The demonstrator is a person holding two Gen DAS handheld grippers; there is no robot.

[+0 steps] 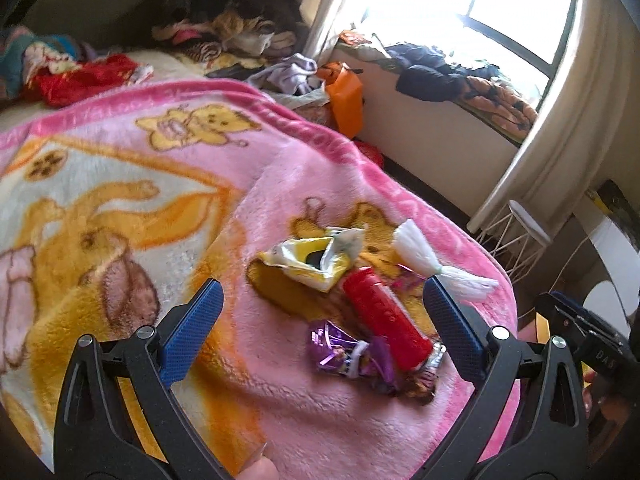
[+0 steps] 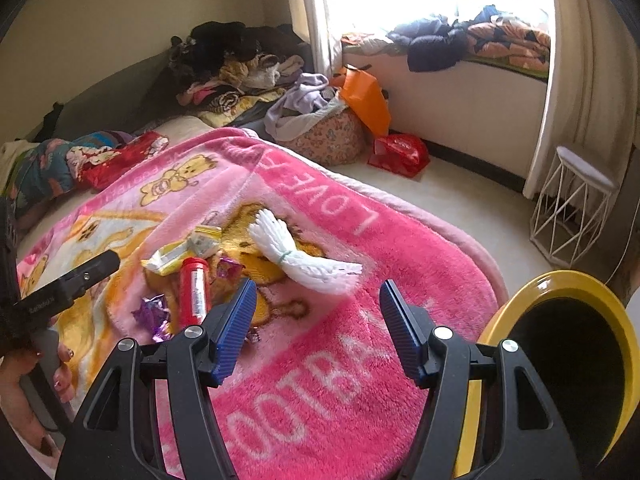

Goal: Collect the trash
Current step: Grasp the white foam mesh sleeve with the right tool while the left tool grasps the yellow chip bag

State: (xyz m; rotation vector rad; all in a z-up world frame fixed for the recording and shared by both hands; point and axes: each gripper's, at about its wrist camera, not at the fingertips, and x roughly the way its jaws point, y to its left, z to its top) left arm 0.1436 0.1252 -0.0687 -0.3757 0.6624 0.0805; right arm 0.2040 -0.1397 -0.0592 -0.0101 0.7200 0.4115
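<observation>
Left wrist: red tube (image 1: 386, 320) between hand-held gripper (image 1: 322, 308) fingers.

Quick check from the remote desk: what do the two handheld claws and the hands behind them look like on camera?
Both match: the left claw and right claw have black plastic frames with triangular cut-outs, silver pivot bolts and ribbed blue pads. In the right wrist view, the left unit's black body carries small white lettering, too blurred to read, and the bare left hand has decorated nails. No cables or sleeves show.
</observation>
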